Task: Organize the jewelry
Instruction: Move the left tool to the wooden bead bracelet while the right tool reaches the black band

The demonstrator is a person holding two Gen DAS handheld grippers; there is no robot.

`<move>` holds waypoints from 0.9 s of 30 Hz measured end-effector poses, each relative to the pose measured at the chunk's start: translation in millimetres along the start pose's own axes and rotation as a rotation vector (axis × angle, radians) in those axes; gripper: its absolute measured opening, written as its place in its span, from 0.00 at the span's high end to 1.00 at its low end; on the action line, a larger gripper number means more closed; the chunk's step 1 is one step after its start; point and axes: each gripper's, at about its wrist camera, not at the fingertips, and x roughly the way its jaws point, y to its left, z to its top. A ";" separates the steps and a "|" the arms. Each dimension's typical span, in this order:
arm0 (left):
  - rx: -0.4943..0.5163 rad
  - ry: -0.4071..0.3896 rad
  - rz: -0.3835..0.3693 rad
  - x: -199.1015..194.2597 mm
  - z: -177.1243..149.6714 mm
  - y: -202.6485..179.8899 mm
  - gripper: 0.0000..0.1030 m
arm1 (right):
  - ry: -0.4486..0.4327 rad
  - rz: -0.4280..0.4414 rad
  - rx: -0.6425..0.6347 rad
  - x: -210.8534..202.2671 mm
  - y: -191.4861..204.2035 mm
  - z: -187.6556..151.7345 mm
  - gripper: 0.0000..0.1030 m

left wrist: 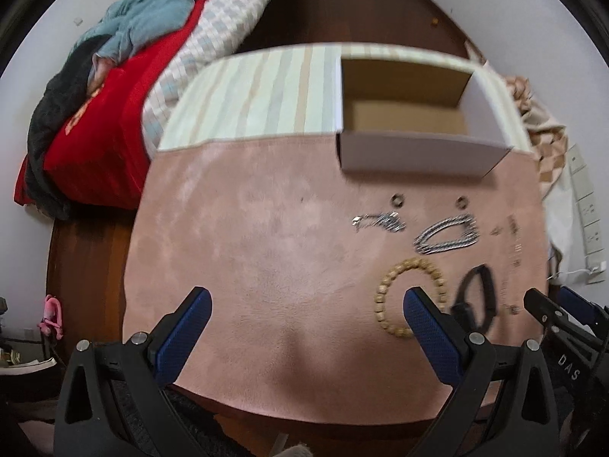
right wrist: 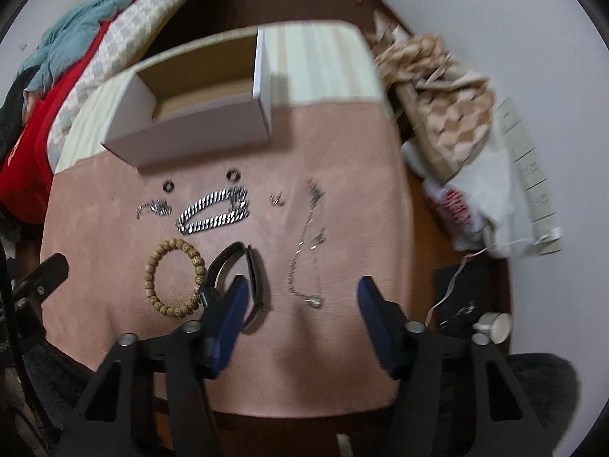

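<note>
The rings (right wrist: pixel 168 186), chains (right wrist: pixel 213 211) and bead bracelet (right wrist: pixel 173 278) lie spread on the worktop (right wrist: pixel 342 144) beside the empty box (right wrist: pixel 198 99), so both wide-open claws, left claw (left wrist: pixel 304 316) and right claw (right wrist: pixel 302 297), can pick each up.

Bedroom w/ plain white walls (left wrist: pixel 533 19) and dark brown wood floor (left wrist: pixel 342 11). Counter (left wrist: pixel 266 266) is covered by a pink suede-like mat, w/ a pale striped cloth (left wrist: pixel 266 91) at its far end; a bed (left wrist: pixel 213 34) stands to the left, w/ checked quilt, red blanket (left wrist: pixel 114 122), teal throw (left wrist: pixel 152 11) and dark knit piled on top. On the right by the wall: a beige checked fabric heap (right wrist: pixel 449 114) and a white plastic bag (right wrist: pixel 491 205); light is even, soft.
</note>
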 end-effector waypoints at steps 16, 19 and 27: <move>0.019 0.134 -0.053 66.0 -6.4 -17.6 0.01 | 0.053 0.079 -0.040 52.7 21.7 2.5 0.94; 0.029 0.157 -0.078 74.7 -8.3 -23.6 0.07 | 0.024 0.080 -0.016 41.1 15.0 7.0 0.94; 0.066 0.167 -0.149 79.5 -13.2 -34.9 0.52 | 0.000 0.064 -0.005 28.8 10.5 10.1 0.94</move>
